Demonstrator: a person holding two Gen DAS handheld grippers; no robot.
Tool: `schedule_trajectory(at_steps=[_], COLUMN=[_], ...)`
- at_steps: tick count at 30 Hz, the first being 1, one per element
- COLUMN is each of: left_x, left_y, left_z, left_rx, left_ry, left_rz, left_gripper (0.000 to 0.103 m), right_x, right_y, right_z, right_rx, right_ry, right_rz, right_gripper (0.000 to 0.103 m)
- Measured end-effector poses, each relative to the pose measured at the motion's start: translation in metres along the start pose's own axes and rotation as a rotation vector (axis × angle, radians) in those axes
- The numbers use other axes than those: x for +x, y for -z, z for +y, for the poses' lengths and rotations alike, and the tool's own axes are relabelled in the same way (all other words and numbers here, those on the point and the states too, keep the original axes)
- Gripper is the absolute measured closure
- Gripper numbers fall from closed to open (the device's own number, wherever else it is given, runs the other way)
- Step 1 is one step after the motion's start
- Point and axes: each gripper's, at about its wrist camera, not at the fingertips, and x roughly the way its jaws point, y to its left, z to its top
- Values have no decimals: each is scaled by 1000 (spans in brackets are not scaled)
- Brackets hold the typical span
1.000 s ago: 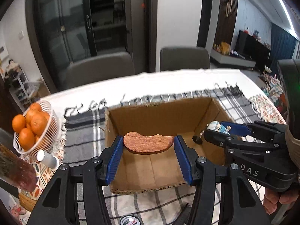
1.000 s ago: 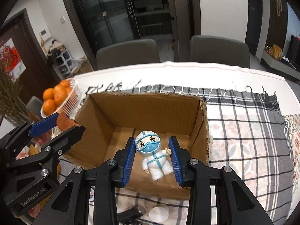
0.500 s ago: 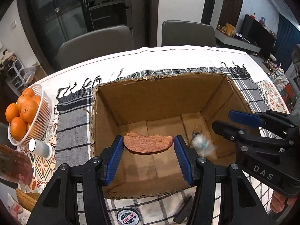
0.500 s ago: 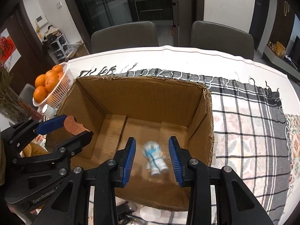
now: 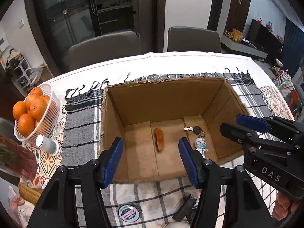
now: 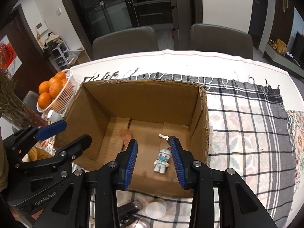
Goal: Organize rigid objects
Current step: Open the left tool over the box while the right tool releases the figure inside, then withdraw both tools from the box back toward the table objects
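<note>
An open cardboard box (image 5: pixel 163 95) (image 6: pixel 144 96) stands on a checked cloth. On its floor lie a small brown wooden piece (image 5: pixel 159 139), blurred in the right wrist view (image 6: pixel 125 135), and a key with a little masked-figure keychain (image 5: pixel 200 146) (image 6: pixel 161 160). My left gripper (image 5: pixel 150 161) is open and empty above the box's near wall. My right gripper (image 6: pixel 153 159) is open and empty above the keychain; it also shows in the left wrist view (image 5: pixel 245 127).
A white basket of oranges (image 5: pixel 32 112) (image 6: pixel 55 93) and a small white cylinder (image 5: pixel 46 144) stand left of the box. A round tin (image 5: pixel 128 213), a dark object (image 5: pixel 185 209) and a clear lid (image 6: pixel 155 208) lie in front of it. Chairs stand behind the table.
Both grippers opened. The keychain fell from the right gripper to the box floor, then the wooden piece dropped from the left gripper. Both grippers rose and tilted down over the box.
</note>
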Motion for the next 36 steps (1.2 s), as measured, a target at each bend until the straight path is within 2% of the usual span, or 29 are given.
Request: schedule_trajectory(at_steps=[9, 22, 36], left_x=[-40, -82, -114], left_y=[18, 56, 112], left_z=[-2, -7, -3], left_rx=[-6, 9, 60], left_ry=[-3, -15, -60], left_rz=[-78, -181, -277], left_gripper=[43, 43, 40], right_x=[-39, -71, -99], right_y=[17, 53, 106], right_z=[8, 16, 37], right_rx=[-7, 5, 15], right_ry=[-11, -60, -37], right_rz=[-84, -124, -228], right_gripper=[65, 64, 60])
